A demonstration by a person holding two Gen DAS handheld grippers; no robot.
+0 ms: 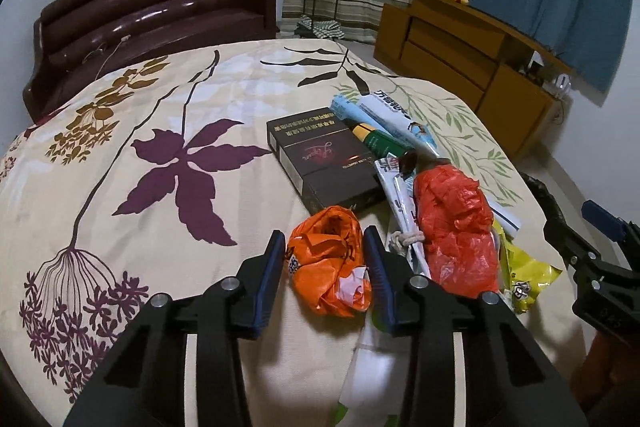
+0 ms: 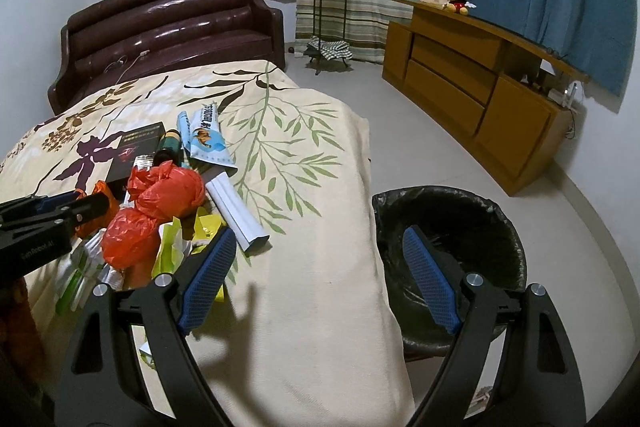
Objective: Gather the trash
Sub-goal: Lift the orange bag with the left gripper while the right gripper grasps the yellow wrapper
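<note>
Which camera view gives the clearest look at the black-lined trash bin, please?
The right wrist view: the trash bin stands on the floor beside the bed, its open top in sight behind the right claw. The left wrist view shows only a dark sliver of it.

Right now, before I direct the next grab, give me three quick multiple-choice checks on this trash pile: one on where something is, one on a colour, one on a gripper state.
1. Where is the bin?
A. On the bed
B. On the floor beside the bed
C. On the wooden cabinet

2. What colour is the crumpled bag between the left gripper's pads?
A. Orange
B. Blue
C. Green

3. How is the right gripper?
A. Shut on a red bag
B. Shut and empty
C. Open, holding nothing

Answers: 1 B, the black-lined bin stands on the floor off the bed's edge. 2 A, the wrist view shows orange plastic pinched between both pads. 3 C, its pads stand wide apart over bare cover.
</note>
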